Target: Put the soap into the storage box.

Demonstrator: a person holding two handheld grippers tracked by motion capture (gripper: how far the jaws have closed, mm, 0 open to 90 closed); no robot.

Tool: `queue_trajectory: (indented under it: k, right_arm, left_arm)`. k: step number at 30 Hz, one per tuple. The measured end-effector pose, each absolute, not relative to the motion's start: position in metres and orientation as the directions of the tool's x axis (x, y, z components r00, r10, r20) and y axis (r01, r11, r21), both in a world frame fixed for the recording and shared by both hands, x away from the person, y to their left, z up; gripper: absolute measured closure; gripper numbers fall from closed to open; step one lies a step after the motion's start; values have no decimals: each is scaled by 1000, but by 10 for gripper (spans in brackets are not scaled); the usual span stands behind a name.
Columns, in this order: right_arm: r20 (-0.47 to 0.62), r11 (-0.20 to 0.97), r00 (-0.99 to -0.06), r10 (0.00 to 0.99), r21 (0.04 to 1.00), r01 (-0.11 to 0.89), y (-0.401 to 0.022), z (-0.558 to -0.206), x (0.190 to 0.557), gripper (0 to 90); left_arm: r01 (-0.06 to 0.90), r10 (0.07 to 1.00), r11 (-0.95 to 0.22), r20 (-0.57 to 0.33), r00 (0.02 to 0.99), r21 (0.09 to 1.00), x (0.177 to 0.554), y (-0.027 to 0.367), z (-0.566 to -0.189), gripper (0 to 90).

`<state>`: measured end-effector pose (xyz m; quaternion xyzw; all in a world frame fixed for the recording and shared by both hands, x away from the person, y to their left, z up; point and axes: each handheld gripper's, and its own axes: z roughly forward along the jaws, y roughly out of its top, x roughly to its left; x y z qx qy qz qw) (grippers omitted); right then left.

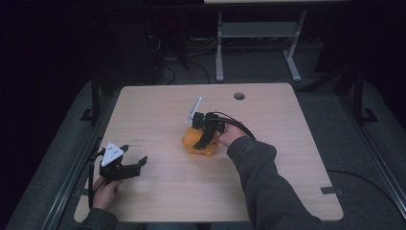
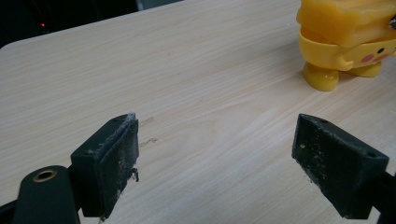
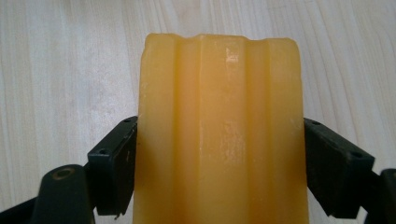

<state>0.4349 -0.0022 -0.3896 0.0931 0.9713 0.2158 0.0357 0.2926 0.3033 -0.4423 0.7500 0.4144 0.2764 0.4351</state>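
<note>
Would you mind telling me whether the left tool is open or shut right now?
Open: the left tool has its jaws wide apart, bare table between them, holding nothing.

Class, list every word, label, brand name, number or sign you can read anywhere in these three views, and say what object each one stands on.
None: no view carries readable text.
The yellow toy bears only a painted face: a black dot eye and pink cheek, no letters.
The grey three-cornered plate on the left gripper shows small dots, not characters.
The wooden table has faint scuff marks, no writing.
</note>
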Motion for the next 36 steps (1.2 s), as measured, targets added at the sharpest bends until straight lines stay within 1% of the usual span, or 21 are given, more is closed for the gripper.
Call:
queue_trajectory:
  k: [22,36]
  right_arm:
    - [-36,887,-974,223,422,187,-6,-389,433,199]
    - [-41,879,-971,234,435,194,-13,-384,430,190]
  left_arm:
    - [380,861,-282,58,505,881,293,303,-443,140]
    - [377,861,-279,57,505,883,293,302,-443,140]
